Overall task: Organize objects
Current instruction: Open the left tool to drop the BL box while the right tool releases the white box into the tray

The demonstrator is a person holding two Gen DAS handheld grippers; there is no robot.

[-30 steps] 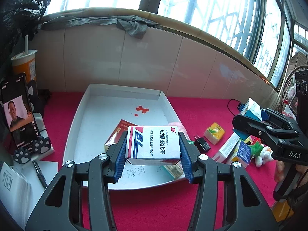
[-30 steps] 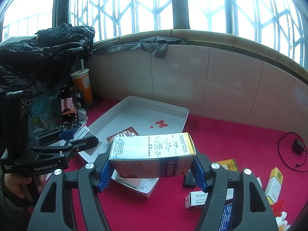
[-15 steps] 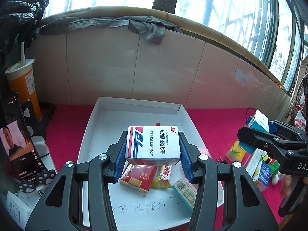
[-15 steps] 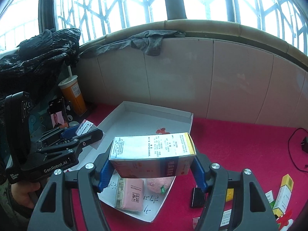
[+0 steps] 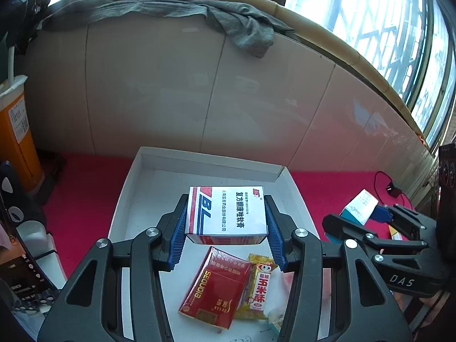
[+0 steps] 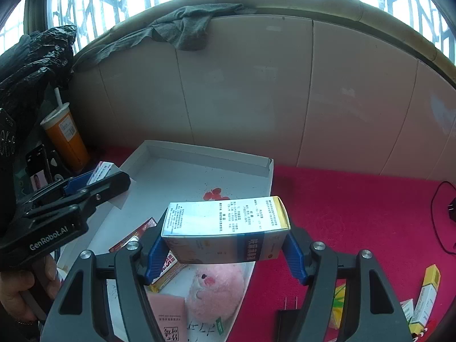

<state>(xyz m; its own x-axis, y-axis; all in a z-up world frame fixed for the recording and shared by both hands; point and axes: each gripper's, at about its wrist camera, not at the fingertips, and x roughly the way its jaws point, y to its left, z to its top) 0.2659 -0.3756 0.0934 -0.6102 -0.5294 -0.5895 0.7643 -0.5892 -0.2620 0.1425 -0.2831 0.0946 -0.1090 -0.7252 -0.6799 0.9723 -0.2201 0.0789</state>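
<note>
Left claw (image 5: 226, 238) pinching white-and-red carton (image 5: 226, 213) across its two long side faces, blue ribbed pads flat against cardboard; carton held level above middle of white tray (image 5: 131, 188). Right claw (image 6: 223, 252) pinching blue-and-white carton (image 6: 225, 222) end to end, printed face up, hanging over right-hand edge of tray.

Handling, as judged: both cartons thin printed cardboard, probably light and partly hollow; stiff along edges, yielding on broad faces, so firm squeeze likely to dent. Best hold across short or narrow sides near middle, as here, to prevent swinging. Glossy print possibly slick, though ribbed pads should bite.

Container: shallow open tray with low upright walls, resting on red-covered table (image 6: 356, 199). Contents visible: red cigarette pack (image 5: 216, 285) lying flat, yellow snack packet (image 5: 258, 285) touching its right side, pink plush toy (image 6: 218, 292) at near right edge, pink card (image 6: 168, 317) just beside toy. Red mark on tray floor. Far half of tray floor bare.

Loose small boxes (image 6: 426, 296) remaining on table to right of tray, well apart from it.
</note>
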